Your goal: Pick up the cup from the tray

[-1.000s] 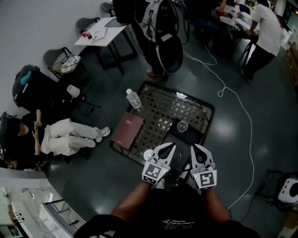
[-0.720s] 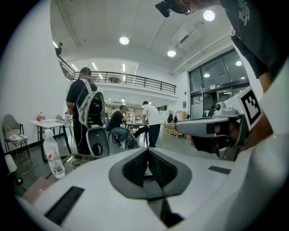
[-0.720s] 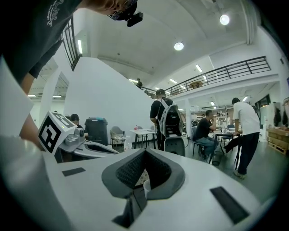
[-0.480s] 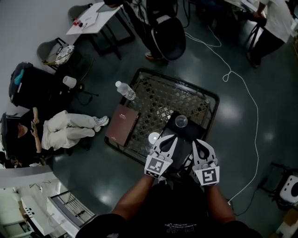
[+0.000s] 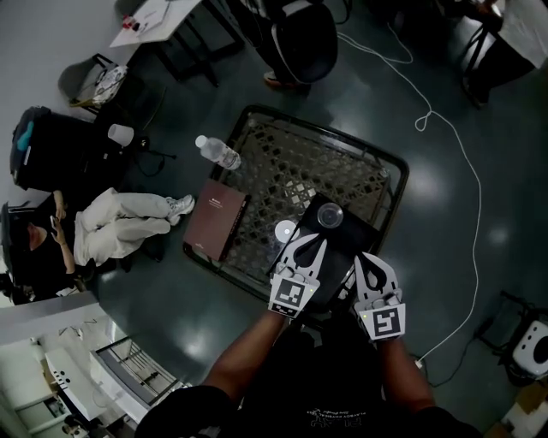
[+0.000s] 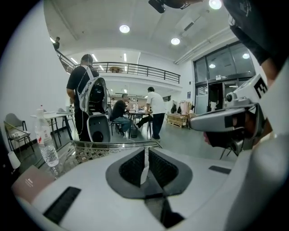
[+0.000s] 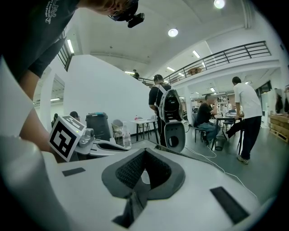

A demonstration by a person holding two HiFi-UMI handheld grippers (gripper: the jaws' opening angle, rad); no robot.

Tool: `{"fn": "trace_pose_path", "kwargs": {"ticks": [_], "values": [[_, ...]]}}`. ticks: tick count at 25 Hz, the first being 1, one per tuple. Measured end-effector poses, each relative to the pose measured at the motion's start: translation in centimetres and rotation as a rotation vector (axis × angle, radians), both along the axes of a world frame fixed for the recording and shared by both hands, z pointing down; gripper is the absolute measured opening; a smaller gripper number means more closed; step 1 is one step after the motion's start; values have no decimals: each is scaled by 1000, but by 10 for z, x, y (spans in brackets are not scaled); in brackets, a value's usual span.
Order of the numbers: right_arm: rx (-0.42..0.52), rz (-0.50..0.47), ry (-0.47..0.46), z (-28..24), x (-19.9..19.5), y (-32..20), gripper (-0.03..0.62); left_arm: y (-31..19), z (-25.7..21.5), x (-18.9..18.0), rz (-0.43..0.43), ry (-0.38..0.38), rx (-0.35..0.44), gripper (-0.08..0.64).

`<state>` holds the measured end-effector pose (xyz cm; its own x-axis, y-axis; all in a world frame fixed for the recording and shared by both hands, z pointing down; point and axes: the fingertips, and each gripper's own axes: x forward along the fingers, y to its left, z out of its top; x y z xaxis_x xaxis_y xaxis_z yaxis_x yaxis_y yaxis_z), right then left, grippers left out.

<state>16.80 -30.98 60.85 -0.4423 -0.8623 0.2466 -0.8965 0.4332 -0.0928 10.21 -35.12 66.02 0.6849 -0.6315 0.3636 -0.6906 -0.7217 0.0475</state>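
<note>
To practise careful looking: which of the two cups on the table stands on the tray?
The clear cup, at the far end of the tray; the white cup sits off it, on the mesh table.

A dark, glossy floor [image 5: 505, 214] spreads around the mesh worktop [image 5: 291, 162], with a white table [image 5: 154, 15] and grey chair [image 5: 70, 79] beyond its far-left corner, under round ceiling lights [image 6: 124, 29] and a railed balcony [image 6: 131, 68].
</note>
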Motion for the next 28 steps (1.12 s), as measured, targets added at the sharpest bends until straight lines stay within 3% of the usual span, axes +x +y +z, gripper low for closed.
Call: {"fn": "trace_pose_path", "kwargs": {"ticks": [13,28], "values": [[-23,-18,-30,19,6,-8,8,-22,46,12,-62,-93,-45,323],[-34,-67,-61,28,7,-12,8,-52,99,28,-96,-155,-146,350]]}}
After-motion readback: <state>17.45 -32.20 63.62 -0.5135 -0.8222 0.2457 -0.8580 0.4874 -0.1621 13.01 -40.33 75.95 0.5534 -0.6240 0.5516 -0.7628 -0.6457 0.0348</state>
